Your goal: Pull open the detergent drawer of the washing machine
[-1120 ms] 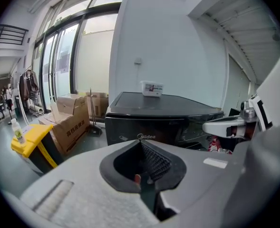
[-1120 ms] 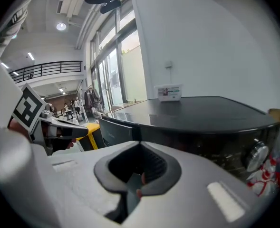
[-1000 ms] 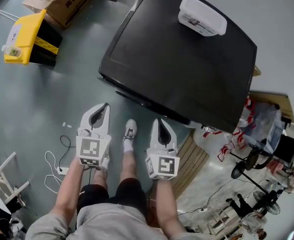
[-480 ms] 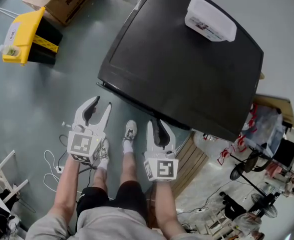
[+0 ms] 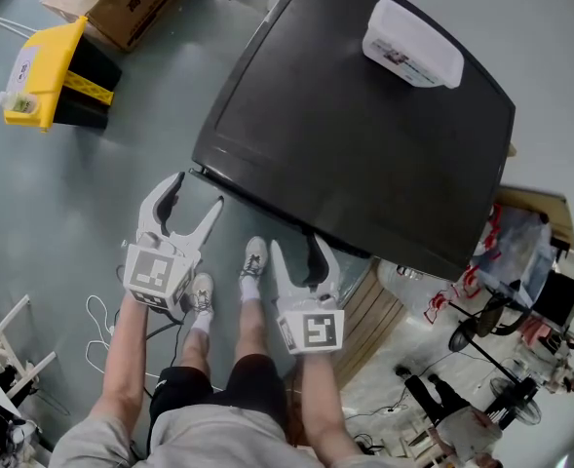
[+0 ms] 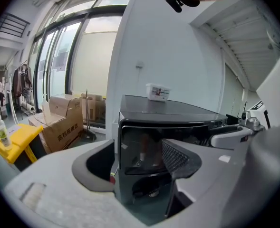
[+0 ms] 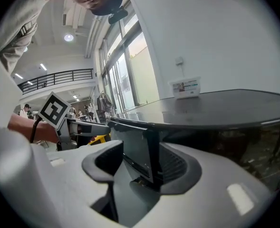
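the white box (image 5: pixel 411 44) label on the washing machine (image 5: pixel 345 135) is unreadably small.

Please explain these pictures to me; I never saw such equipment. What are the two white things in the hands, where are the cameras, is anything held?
A person holds one grasping tool in each hand: the left tool and the right tool. The head view looks down from the person's head; each other view rides on one tool and looks along its jaws. Both point at the dark washing machine, with a white box on top. Both tools' jaws have just been opening; they stand apart and grip nothing.
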The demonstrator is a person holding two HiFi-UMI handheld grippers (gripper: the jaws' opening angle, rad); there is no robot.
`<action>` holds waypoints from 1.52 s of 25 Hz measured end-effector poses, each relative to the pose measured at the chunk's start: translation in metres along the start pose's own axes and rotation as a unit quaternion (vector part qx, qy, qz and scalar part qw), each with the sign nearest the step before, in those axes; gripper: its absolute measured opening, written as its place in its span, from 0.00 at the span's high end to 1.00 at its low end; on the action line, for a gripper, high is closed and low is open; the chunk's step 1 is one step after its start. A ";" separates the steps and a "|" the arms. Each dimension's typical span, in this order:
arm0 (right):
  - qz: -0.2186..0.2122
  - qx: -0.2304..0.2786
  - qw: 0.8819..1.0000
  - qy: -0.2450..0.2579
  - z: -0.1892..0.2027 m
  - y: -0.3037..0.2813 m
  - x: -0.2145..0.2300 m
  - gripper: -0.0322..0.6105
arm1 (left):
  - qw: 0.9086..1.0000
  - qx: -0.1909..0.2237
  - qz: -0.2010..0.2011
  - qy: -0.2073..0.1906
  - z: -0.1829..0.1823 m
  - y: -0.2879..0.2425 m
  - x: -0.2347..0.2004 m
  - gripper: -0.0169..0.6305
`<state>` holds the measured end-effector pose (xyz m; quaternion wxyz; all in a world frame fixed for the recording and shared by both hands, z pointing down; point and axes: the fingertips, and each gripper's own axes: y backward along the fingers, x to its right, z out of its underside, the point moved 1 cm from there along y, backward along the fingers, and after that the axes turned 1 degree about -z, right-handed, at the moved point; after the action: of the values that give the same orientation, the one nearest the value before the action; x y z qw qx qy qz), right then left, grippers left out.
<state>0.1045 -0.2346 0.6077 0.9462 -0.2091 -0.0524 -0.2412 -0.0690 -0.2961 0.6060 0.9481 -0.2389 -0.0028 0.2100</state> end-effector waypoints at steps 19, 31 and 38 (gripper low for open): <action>0.030 -0.008 0.999 0.027 -0.007 -0.011 -0.005 0.69 | 0.998 0.005 0.039 -0.050 -0.002 -0.004 -0.001 0.62; 0.074 -0.012 0.997 0.033 -0.005 -0.010 -0.001 0.81 | 0.998 0.004 0.039 -0.057 0.000 -0.001 -0.003 0.63; 0.086 -0.015 0.996 0.024 0.001 -0.003 -0.008 0.81 | 0.997 0.000 0.041 -0.063 0.006 0.008 -0.003 0.66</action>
<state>0.0957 -0.2329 0.6085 0.9612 -0.2215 -0.0077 -0.1643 -0.0760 -0.2884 0.6076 0.9367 -0.2250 -0.0522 0.2633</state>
